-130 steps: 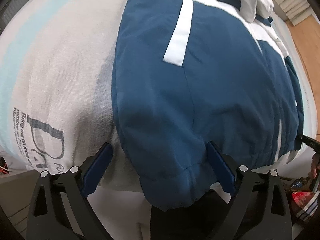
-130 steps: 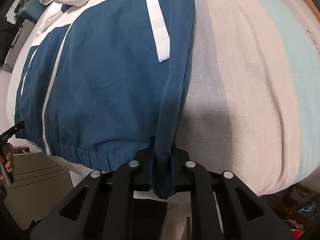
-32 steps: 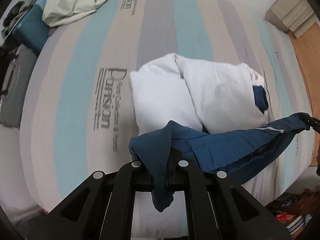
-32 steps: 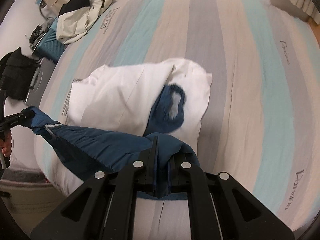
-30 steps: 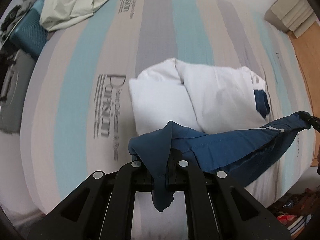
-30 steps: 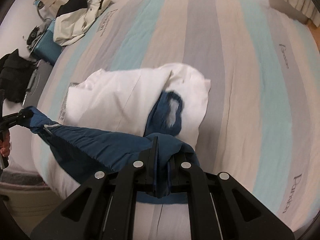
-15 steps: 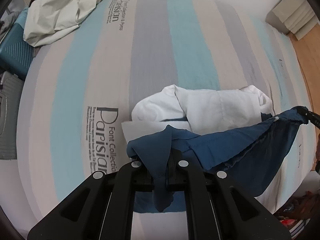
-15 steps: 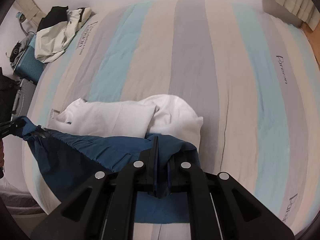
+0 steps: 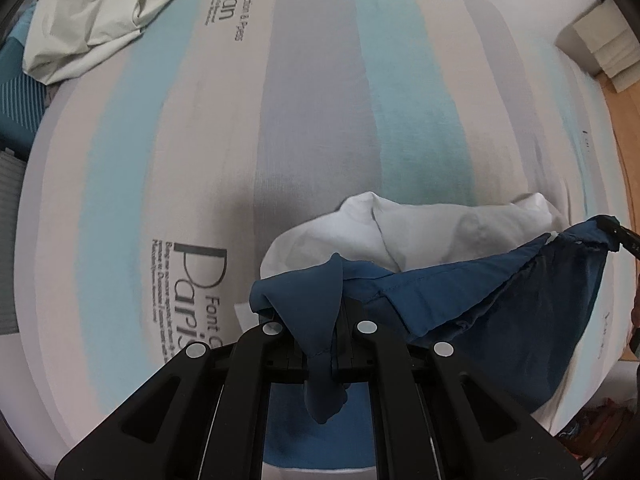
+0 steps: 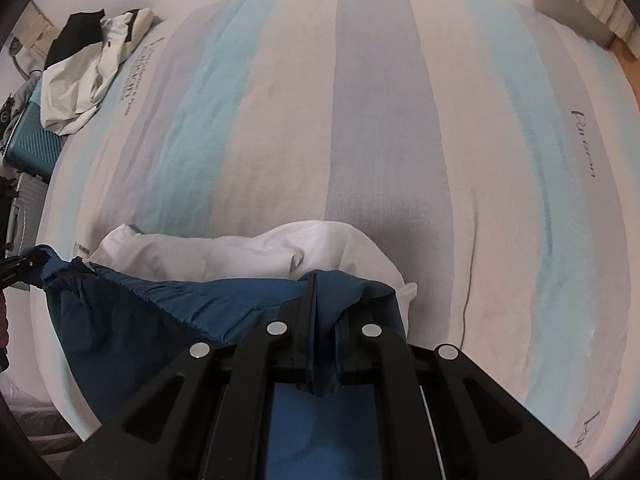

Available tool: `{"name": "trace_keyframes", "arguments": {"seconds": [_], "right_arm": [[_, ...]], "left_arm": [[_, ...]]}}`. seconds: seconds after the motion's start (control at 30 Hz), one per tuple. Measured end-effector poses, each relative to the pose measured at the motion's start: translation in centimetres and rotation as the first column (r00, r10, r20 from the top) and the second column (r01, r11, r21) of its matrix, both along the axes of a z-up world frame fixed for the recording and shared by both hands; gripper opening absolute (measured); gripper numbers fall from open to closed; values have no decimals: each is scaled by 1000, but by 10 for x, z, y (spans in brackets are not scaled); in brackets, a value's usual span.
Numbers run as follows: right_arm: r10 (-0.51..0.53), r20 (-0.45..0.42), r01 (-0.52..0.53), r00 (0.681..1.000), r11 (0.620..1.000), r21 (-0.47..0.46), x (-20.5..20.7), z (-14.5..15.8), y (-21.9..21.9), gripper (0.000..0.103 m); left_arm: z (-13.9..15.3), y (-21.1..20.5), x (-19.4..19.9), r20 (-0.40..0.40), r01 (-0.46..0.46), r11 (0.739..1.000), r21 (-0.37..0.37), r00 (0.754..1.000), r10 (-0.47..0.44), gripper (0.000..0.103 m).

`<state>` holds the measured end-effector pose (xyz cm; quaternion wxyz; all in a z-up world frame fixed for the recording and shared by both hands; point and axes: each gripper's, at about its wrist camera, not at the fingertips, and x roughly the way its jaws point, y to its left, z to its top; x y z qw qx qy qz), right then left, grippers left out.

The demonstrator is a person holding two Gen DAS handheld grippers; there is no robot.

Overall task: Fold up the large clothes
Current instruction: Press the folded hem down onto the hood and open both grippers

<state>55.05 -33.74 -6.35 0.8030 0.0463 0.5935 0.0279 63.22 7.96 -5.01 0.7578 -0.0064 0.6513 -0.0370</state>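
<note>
A navy and white jacket [image 9: 460, 292] lies on the striped bed. My left gripper [image 9: 320, 344] is shut on one corner of its navy hem. My right gripper [image 10: 324, 344] is shut on the other corner, and its tip shows at the right edge of the left wrist view [image 9: 616, 232]. The hem is stretched between them, lifted above the jacket's white upper part [image 10: 248, 252]. The navy cloth [image 10: 160, 320] hangs below the hem. My left gripper's tip shows at the left edge of the right wrist view [image 10: 20, 268].
The striped mattress [image 10: 380, 120] stretches beyond the jacket. A pale crumpled garment [image 9: 92, 12] lies at the far left corner, also seen in the right wrist view [image 10: 88, 72]. A teal suitcase [image 10: 28, 144] stands beside the bed. Stacked pale blocks [image 9: 600, 48] sit at the far right.
Both grippers have carried the navy hem up and forward over the jacket. The navy cloth now covers more of the white part.
</note>
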Motion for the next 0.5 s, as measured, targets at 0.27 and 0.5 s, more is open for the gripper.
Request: {"name": "trace_keyframes", "arguments": {"seconds": [0.27,0.5], "right_arm": [[1,-41,-2,999,1000,-11,24,-33,1,5],[24,-74,-26,997,999,-29,36,-61,2,5]], "left_arm": [[-35,2,21,-24,-3,1000,8,1000,3,5],[-67,7,28,-51,-32,999,-11,998,31,6]]}}
